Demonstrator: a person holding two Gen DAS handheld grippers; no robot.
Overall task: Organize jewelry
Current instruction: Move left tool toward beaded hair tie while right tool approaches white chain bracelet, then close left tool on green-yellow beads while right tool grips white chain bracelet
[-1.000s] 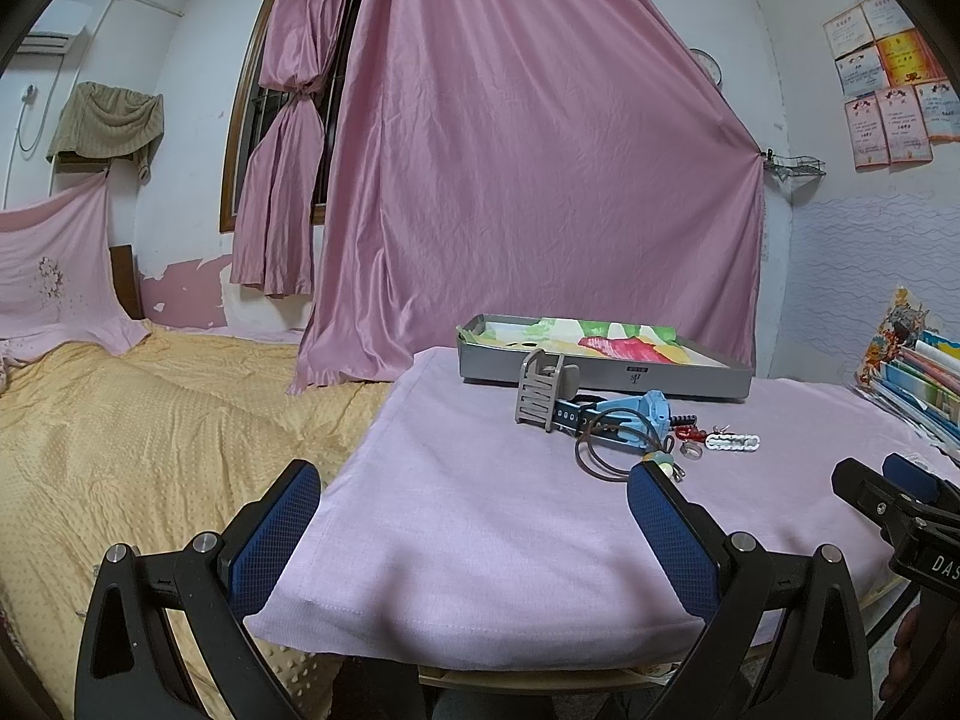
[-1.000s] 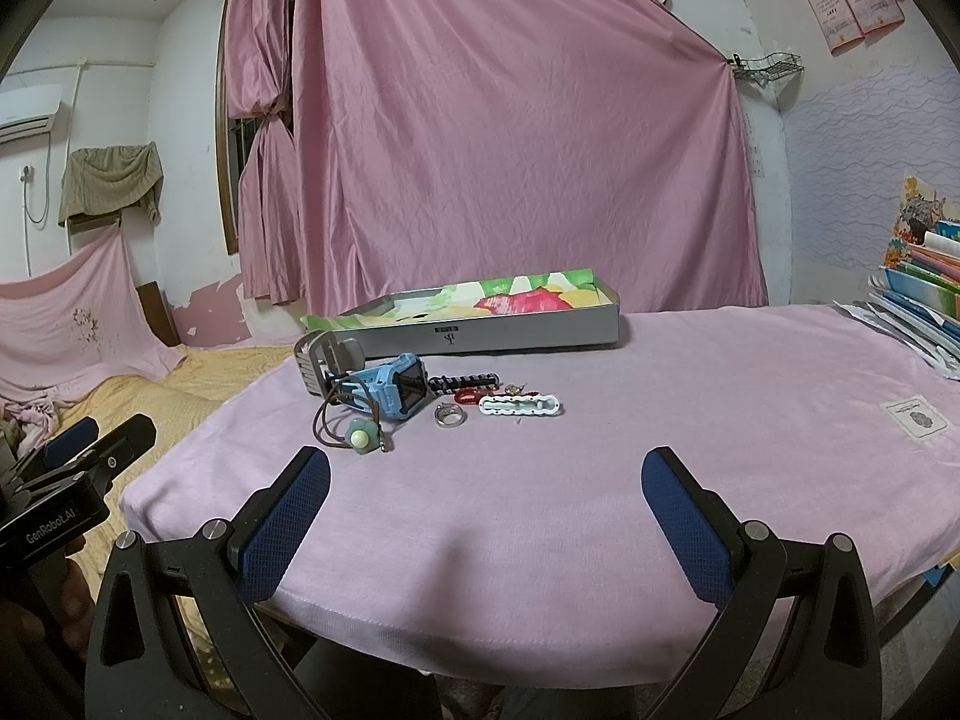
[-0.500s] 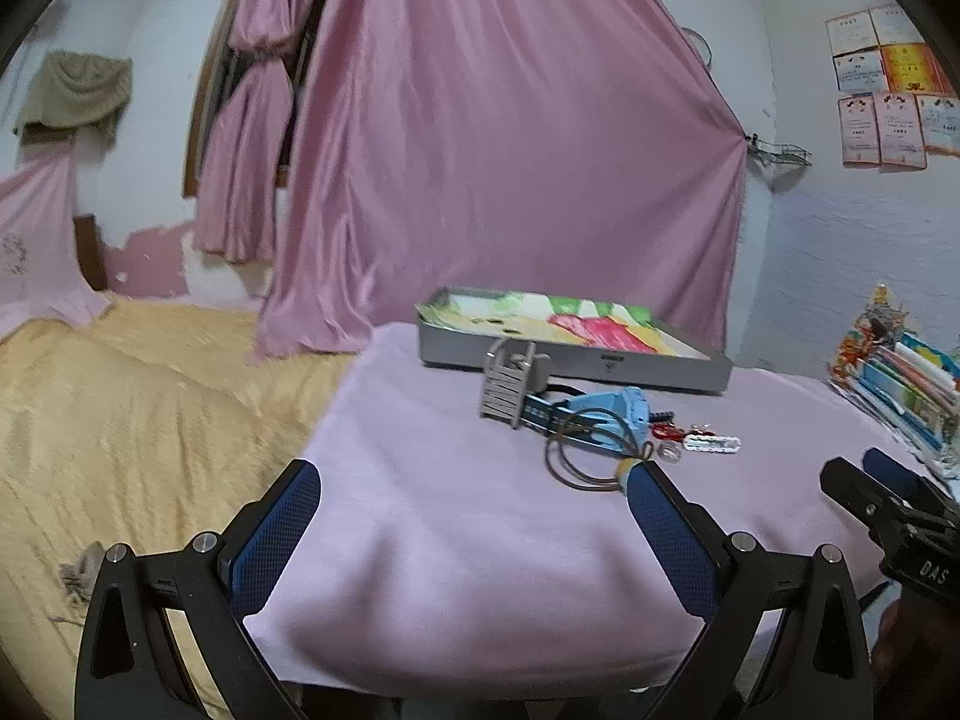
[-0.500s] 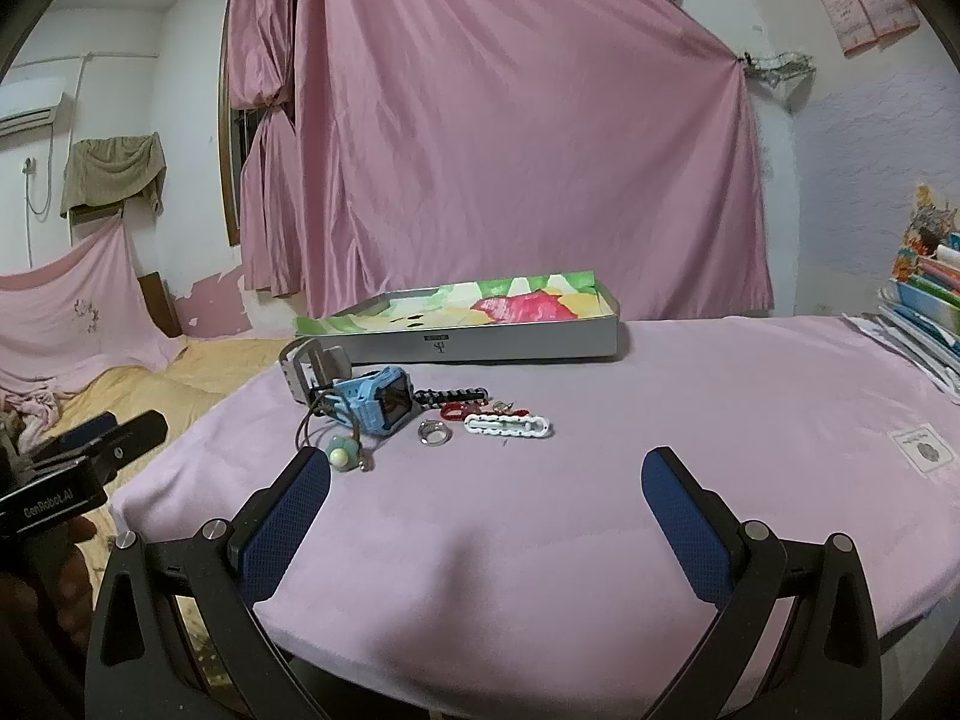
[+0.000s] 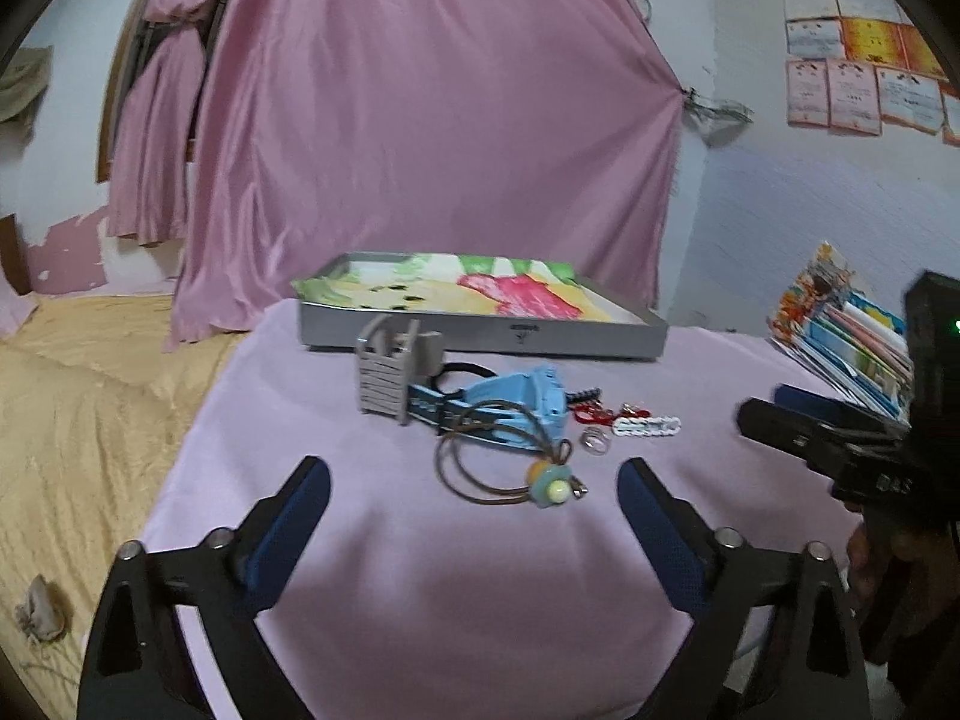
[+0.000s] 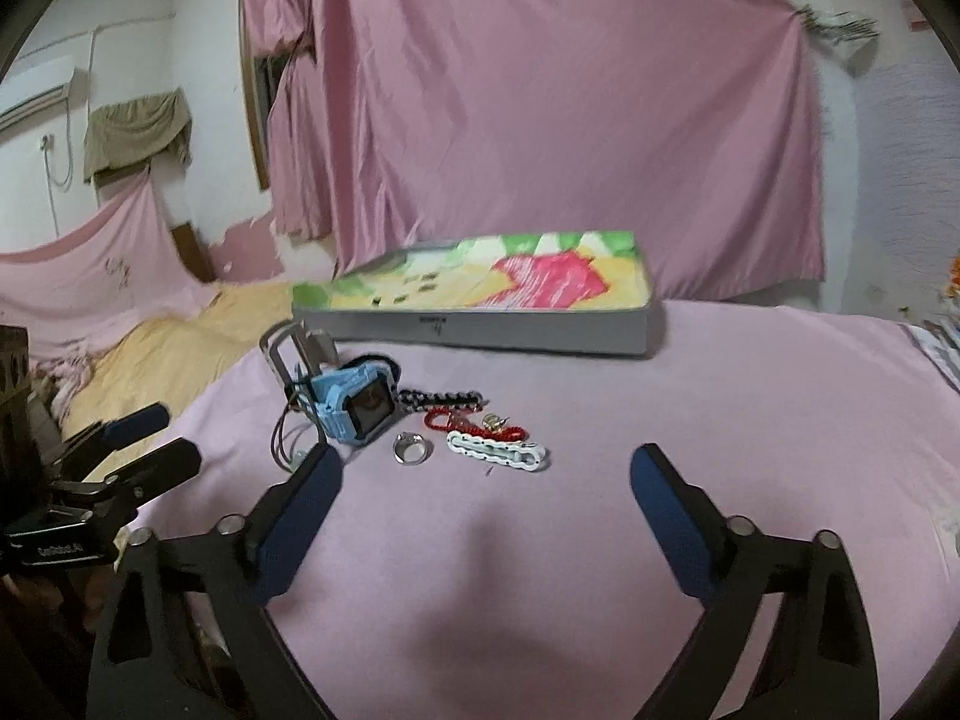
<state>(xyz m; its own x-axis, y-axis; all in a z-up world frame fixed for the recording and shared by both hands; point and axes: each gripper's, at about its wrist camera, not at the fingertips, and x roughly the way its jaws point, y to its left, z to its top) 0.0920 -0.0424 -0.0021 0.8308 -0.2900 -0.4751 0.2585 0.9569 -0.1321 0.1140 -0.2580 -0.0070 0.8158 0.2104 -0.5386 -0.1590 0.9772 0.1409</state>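
Jewelry lies in a cluster on the pink tablecloth [image 5: 390, 540]: a blue watch [image 5: 510, 414] [image 6: 360, 408] with a grey strap [image 5: 390, 378], a brown cord necklace with a green-yellow pendant [image 5: 549, 489], a silver ring [image 6: 412, 450] [image 5: 594, 439], a white chain bracelet [image 6: 497, 451] [image 5: 648, 426], a red cord bracelet [image 6: 474, 423] and a black beaded one [image 6: 444, 399]. A grey tray with a colourful liner [image 5: 480, 336] [image 6: 480, 330] stands behind them. My left gripper [image 5: 474, 492] is open and empty, just short of the pendant. My right gripper [image 6: 486, 480] is open and empty, just short of the ring and white bracelet.
A bed with a yellow cover [image 5: 78, 408] lies left of the table. A stack of books and papers [image 5: 852, 342] sits at the table's right edge. Pink curtains [image 5: 420, 120] hang behind the table.
Both grippers have moved forward over the table toward the jewelry cluster, which now looks larger and nearer. Both stay open and empty.
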